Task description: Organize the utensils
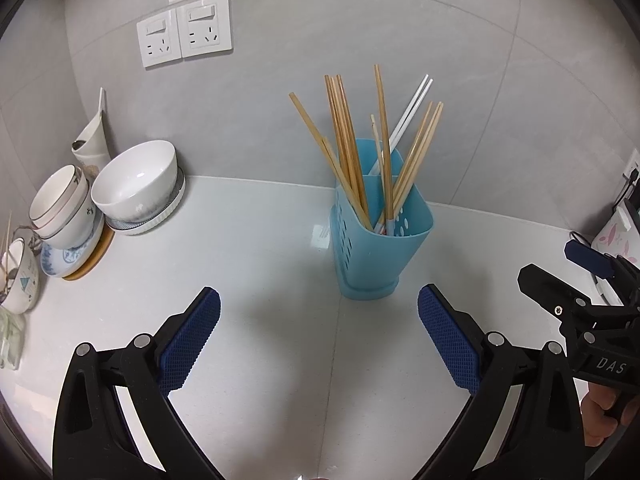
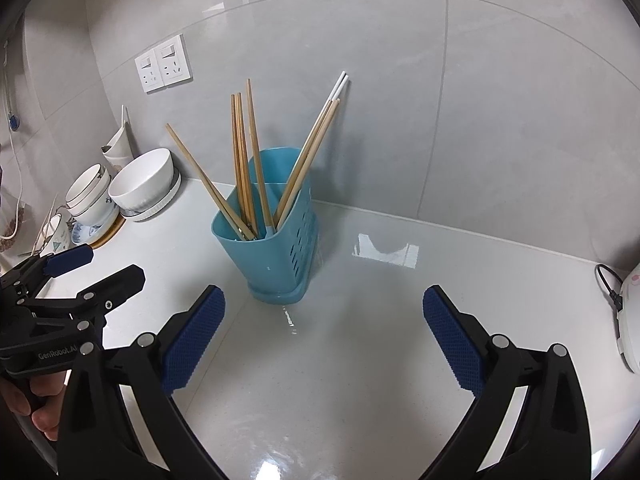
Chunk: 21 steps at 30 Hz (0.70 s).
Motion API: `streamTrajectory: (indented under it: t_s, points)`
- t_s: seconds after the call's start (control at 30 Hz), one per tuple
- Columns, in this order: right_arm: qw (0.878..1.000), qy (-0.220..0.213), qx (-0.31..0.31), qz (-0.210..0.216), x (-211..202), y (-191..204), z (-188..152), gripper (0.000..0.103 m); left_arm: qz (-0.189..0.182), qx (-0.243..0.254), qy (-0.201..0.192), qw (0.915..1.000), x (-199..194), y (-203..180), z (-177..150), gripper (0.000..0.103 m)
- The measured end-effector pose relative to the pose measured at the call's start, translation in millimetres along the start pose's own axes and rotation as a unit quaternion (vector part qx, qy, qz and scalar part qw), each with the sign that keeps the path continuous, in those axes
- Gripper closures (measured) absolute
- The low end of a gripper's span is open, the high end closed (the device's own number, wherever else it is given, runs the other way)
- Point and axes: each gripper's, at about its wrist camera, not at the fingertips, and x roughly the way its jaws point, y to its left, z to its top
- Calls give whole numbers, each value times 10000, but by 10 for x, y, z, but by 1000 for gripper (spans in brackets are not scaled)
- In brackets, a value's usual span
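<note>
A blue slotted utensil holder (image 1: 380,240) (image 2: 272,256) stands upright on the white counter, against the grey tiled wall. Several wooden chopsticks (image 1: 348,148) (image 2: 242,160) and a white pair (image 1: 408,112) (image 2: 338,86) lean out of it. My left gripper (image 1: 320,316) is open and holds nothing, a little in front of the holder and to its left. My right gripper (image 2: 324,312) is open too, with nothing in it, in front of the holder and to its right. Each gripper shows at the edge of the other's view: the right gripper (image 1: 560,264), the left gripper (image 2: 100,264).
Stacked white bowls (image 1: 136,180) (image 2: 142,180) and small patterned bowls on plates (image 1: 64,208) (image 2: 90,196) crowd the counter's left side. A double wall socket (image 1: 184,36) (image 2: 162,64) is above them. A white appliance with a black cable (image 2: 630,312) sits at the right edge.
</note>
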Motion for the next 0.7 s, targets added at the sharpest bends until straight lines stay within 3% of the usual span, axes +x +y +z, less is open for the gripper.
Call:
streamTrajectory:
  t_s: [0.7]
  points:
    - [9999,10,12,-164,-13,-9,21,8,50,77,58,9999,39,-17,29,6]
